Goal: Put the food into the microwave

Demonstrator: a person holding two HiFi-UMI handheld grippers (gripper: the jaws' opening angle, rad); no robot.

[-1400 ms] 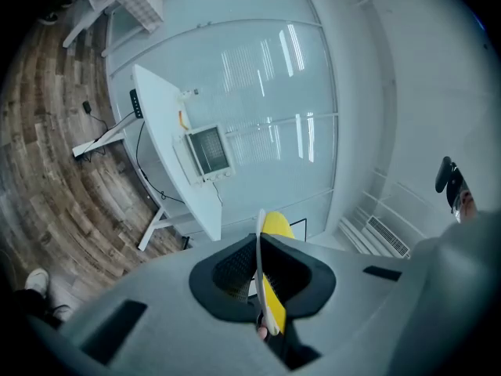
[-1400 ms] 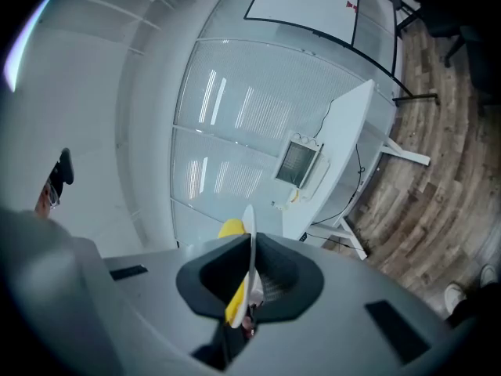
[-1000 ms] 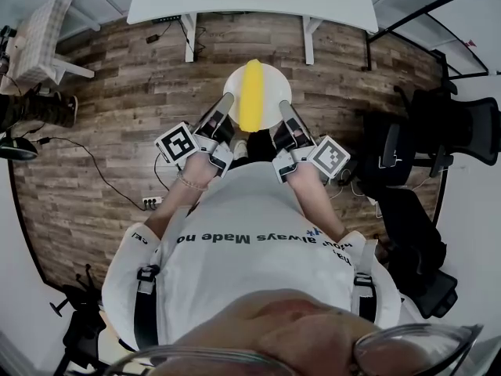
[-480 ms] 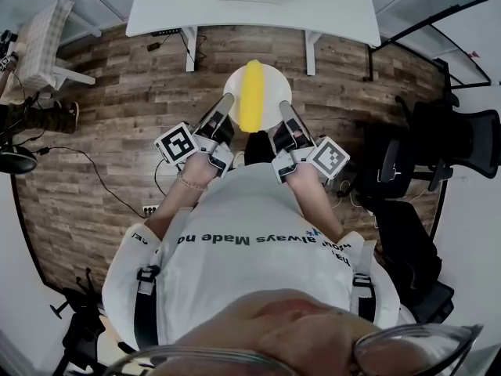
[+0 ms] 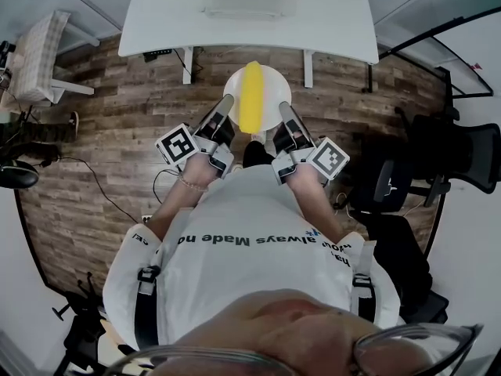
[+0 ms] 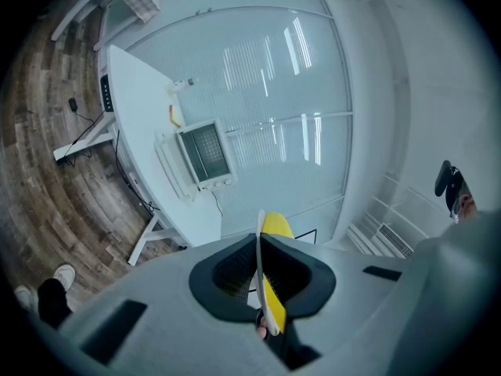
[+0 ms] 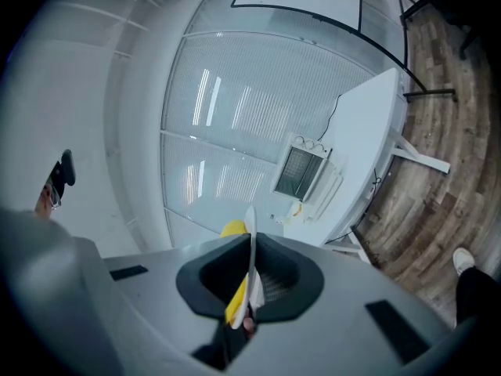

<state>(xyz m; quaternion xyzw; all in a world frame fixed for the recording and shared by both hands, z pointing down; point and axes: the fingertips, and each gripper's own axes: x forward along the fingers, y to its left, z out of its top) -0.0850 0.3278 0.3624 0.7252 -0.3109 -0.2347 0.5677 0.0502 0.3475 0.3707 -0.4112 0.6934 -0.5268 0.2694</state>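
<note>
aloft, left tongs and right tongs pinch plate over wood floor.

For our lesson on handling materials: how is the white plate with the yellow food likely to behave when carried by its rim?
The plate looks stiff: the left claw and right claw pinch only its thin rim, yet it sits level. The long, rounded yellow food lies loose, so tilting would probably roll it.

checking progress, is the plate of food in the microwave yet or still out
Out. The left gripper and right gripper hold the plate of yellow food by its rim above the floor; the microwave sits on the table.
</note>
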